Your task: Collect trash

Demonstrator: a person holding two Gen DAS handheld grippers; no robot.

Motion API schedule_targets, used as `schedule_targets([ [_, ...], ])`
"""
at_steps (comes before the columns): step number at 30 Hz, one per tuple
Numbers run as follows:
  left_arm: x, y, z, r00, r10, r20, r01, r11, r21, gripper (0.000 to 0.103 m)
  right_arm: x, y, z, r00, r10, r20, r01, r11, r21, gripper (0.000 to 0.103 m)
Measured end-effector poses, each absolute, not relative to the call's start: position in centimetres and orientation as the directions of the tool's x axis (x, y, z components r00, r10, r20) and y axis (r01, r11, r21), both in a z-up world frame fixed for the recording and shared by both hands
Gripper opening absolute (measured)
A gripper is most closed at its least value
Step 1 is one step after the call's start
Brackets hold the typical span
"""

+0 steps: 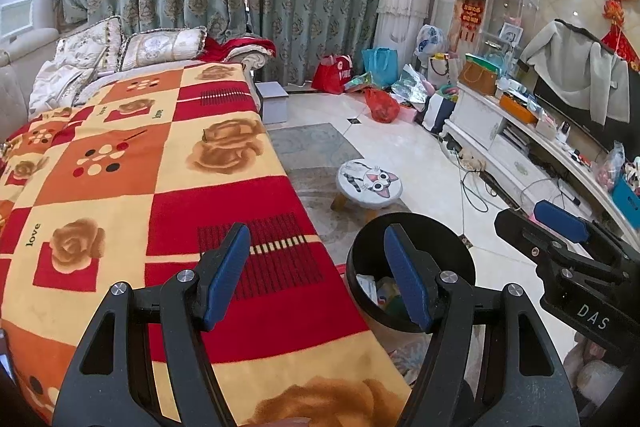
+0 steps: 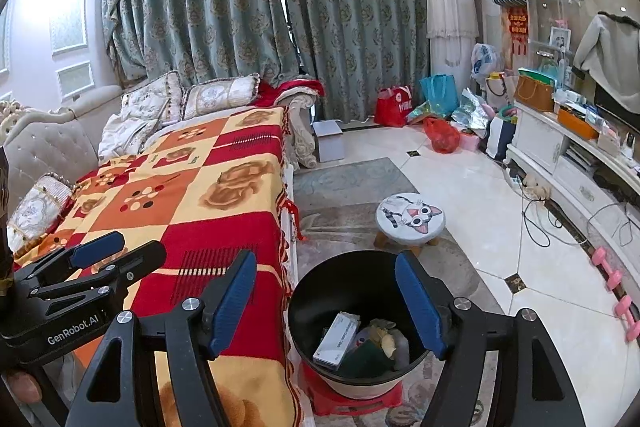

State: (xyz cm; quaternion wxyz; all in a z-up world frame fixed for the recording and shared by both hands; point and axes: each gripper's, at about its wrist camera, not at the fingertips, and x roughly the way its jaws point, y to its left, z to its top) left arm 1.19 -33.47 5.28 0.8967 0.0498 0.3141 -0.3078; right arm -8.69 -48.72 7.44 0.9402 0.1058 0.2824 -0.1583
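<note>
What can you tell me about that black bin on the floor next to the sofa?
The black bin is a round, open-topped bucket, dark and smooth inside, seemingly plastic, with a paler band at its base. It stands upright on a low red stool on the rug, close beside the blanket-covered sofa. Inside lie a white box, something dark green and crumpled scraps. Neither pair of tongs touches it.

Each black plastic tool [image 1: 316, 275] [image 2: 326, 303] carries blue ribbed pads [image 2: 232, 303], silver screws, white "GenRobot.AI" and "DAS" lettering.
</note>
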Motion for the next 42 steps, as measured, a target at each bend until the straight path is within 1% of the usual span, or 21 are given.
schedule_targets([
  [42, 1.1, -34.2, 4.0, 0.592, -0.521, -0.615, 0.597, 0.796, -0.099, 0.069, -8.7, -50.1, 6.1, 0.769, -0.228, -0.597, 0.364, 0.924, 0.116, 0.073],
])
